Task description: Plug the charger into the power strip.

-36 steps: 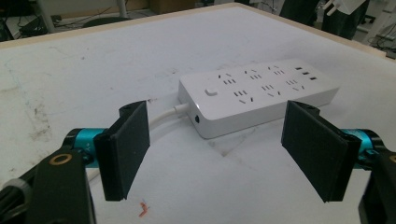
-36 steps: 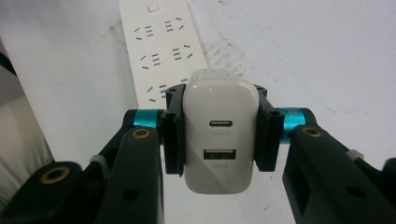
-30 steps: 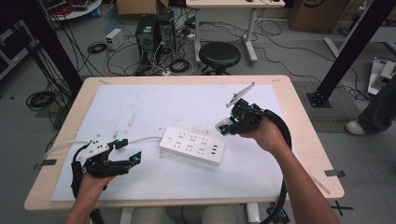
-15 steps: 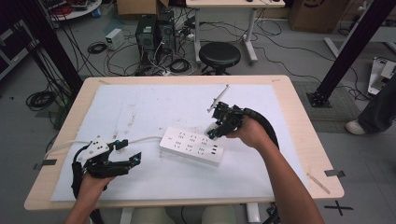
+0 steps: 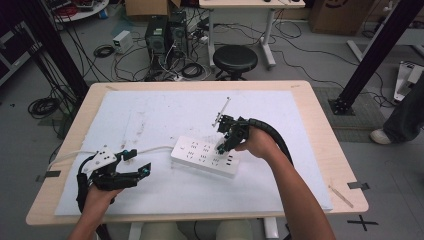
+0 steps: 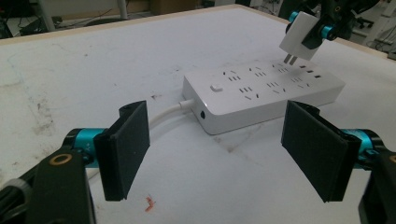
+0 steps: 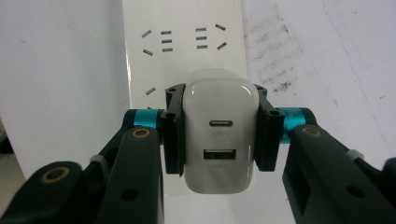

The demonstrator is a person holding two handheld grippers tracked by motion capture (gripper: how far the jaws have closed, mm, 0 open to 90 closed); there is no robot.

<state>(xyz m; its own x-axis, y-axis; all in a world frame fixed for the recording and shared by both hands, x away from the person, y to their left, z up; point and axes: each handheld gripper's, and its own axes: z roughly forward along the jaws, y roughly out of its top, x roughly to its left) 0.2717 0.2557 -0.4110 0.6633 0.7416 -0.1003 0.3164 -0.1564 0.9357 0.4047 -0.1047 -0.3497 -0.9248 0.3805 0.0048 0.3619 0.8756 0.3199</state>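
Right now the right gripper [image 5: 223, 145], clamped on the white charger [image 6: 299, 36], holds its prongs just above the strip's [image 5: 205, 156] far sockets, seemingly not yet in, while the left gripper [image 5: 134, 162] rests apart, open.

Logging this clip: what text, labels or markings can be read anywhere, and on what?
White USB charger, held in the right tongs: a faint grey line under the oval port, perhaps "USB-C", too blurred to be sure.
Same charger: a second faint line under the rectangular port, unreadable.
White power strip: socket slots and a button, no readable text.
Nothing else legible.
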